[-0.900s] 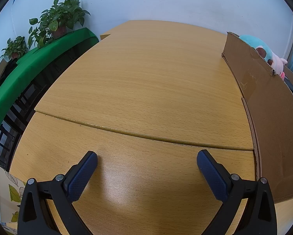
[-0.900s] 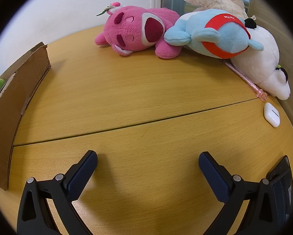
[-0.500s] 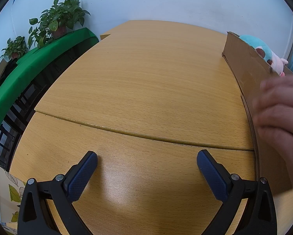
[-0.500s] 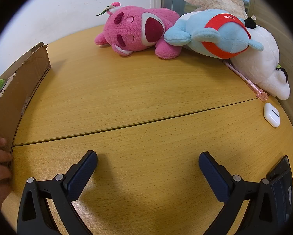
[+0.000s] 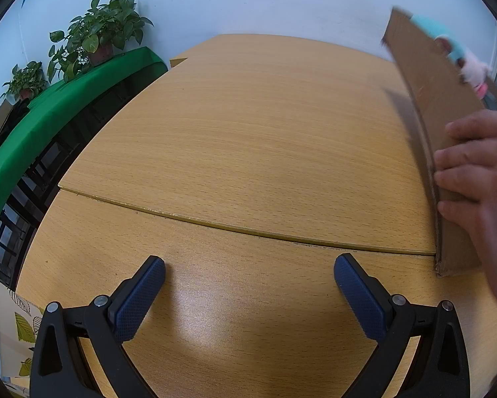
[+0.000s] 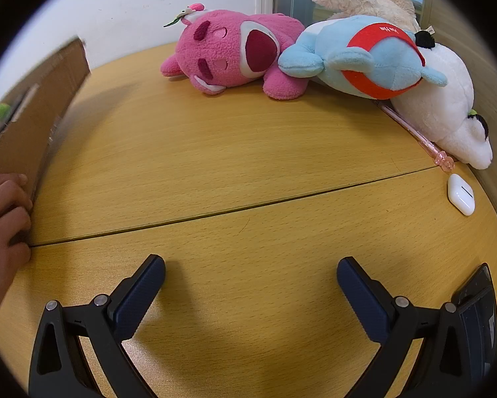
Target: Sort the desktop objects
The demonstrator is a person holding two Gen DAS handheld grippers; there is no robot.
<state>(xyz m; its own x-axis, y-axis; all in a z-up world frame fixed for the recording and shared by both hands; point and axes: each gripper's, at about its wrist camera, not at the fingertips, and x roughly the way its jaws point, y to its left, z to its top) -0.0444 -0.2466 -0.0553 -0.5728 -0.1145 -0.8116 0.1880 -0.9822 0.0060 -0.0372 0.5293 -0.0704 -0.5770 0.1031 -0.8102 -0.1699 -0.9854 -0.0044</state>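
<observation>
Wood desk (image 5: 248, 139) w/ cardboard box (image 5: 427, 106) at its edge, bare hand (image 5: 477, 179) gripping box wall. Pink plush (image 6: 228, 53), blue plush (image 6: 364, 56), white plush (image 6: 447, 109) piled far right; earbud case (image 6: 461, 194) nearby. Left gripper (image 5: 248, 285) & right gripper (image 6: 250, 285): jaws wide, empty.

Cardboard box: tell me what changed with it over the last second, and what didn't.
A bare hand came in and gripped the near corner of the cardboard box; the box is now motion-blurred, its far end swung toward the middle of the table. Unchanged: both tools, left and right, open and empty, and the pink plush, blue plush, white plush, pen and earbud case.
</observation>
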